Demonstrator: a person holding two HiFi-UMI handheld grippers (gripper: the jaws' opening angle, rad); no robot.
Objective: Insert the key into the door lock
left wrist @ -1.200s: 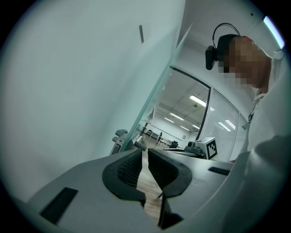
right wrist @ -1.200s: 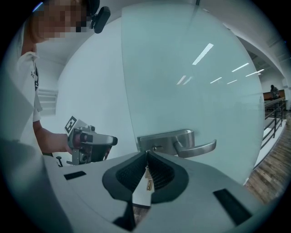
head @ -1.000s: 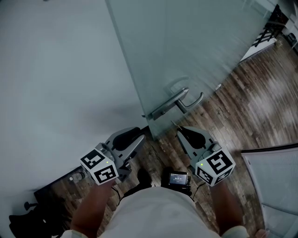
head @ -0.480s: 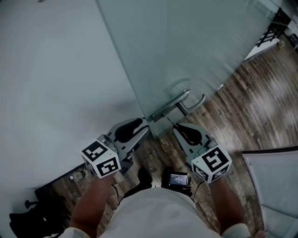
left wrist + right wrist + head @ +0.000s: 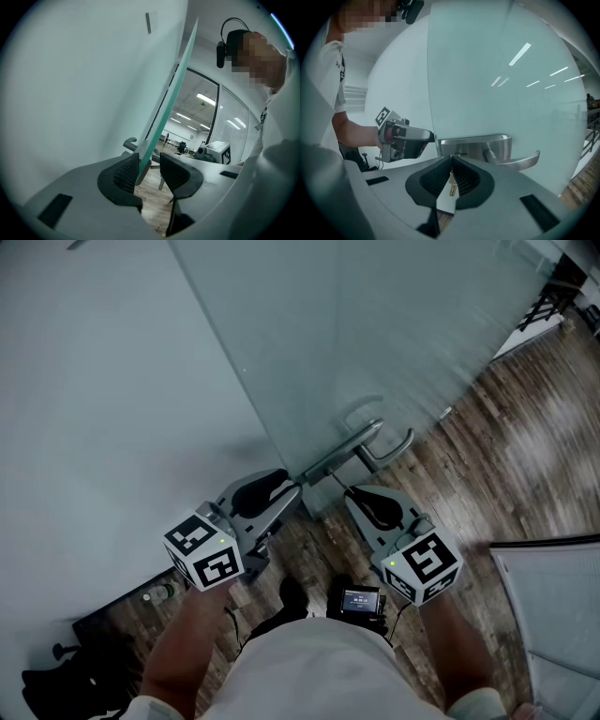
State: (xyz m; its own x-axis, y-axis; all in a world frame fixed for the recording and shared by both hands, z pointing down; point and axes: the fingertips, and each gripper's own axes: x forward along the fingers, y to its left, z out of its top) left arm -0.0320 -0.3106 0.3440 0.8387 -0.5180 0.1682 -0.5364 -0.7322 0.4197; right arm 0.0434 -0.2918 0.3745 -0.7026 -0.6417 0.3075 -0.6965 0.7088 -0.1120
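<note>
The right tongs [image 5: 451, 163] are shut tight on the key [image 5: 451, 183]. The key's tip points at the door lock [image 5: 471, 143] and is very near it; if they touch cannot be seen. The lock sits at the edge of the glass door [image 5: 375, 343], with the handle [image 5: 519, 162] beside it. The left tongs [image 5: 150, 163] have just been opening and stand wide apart, with the door's edge between them.

A plain pale wall [image 5: 94, 381] stands at my left, and dark wood-plank floor [image 5: 525, 427] runs to my right. Far off, ceiling strip lights [image 5: 205, 98] glow above an office chair [image 5: 182, 147] and window blinds [image 5: 234, 126].
</note>
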